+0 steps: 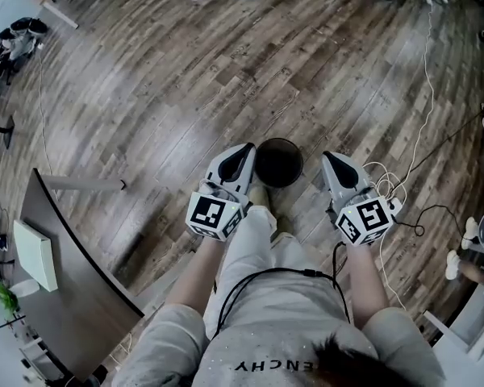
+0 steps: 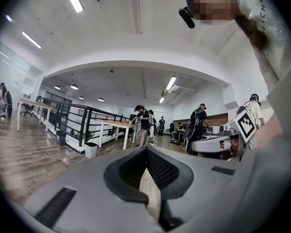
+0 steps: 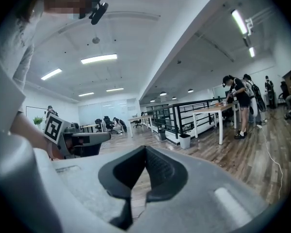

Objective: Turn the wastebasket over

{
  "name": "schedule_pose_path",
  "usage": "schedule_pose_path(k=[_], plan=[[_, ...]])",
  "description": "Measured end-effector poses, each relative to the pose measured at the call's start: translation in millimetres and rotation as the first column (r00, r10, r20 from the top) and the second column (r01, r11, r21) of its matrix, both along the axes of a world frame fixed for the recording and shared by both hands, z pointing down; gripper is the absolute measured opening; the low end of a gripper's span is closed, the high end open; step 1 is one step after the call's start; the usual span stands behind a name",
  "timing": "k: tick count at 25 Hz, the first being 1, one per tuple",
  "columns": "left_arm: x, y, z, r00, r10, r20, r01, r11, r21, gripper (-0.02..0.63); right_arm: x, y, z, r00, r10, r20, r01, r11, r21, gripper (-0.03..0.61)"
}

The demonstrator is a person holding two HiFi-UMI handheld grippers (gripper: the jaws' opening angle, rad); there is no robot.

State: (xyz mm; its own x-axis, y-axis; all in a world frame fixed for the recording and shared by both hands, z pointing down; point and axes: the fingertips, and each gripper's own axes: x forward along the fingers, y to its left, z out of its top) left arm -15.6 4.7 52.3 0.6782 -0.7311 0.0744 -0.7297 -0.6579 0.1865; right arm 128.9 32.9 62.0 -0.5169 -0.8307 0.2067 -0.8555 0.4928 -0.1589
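Well, the person stands on the wooden floor (image 1: pixel 185 79) with a pair of tongs in each hand, both held out level in front of the body. The wastebasket (image 1: pixel 278 161) sits on the floor just ahead of the feet. From above it shows as a dark round shape with a thin rim, and its mouth seems to face upward, though I would not swear to it. It lies between the two tools as the head view has them, yet neither one touches it.

The left gripper (image 1: pixel 248 153) has its jaws pressed fully together, tip against tip, and nothing sits between them; its own view shows only a sliver of floor through the hollow behind the dark ridged pads. The right gripper (image 1: pixel 330 160) is the same: jaws closed on each other and empty. Each looks out across the room rather than down at the basket, and each catches the other's marker cube off to one side.

A white cable (image 1: pixel 423 127) trails over the boards to the person's right. A dark curved desk (image 1: pixel 73 272) stands at the left with a white box (image 1: pixel 36 255) on it. Further off, people (image 2: pixel 144 123) stand at long tables beside a black railing (image 2: pixel 70 123), with a small white bin (image 2: pixel 91 150) at its foot
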Motion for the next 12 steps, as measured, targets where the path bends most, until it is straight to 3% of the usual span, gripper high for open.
schedule_pose_path(k=[12], plan=[[-9, 24, -116, 0.999, 0.000, -0.037, 0.006, 0.990, 0.139, -0.002, -3, 36, -95, 0.999, -0.045, -0.011, 0.046, 0.994, 0.098, 0.002]])
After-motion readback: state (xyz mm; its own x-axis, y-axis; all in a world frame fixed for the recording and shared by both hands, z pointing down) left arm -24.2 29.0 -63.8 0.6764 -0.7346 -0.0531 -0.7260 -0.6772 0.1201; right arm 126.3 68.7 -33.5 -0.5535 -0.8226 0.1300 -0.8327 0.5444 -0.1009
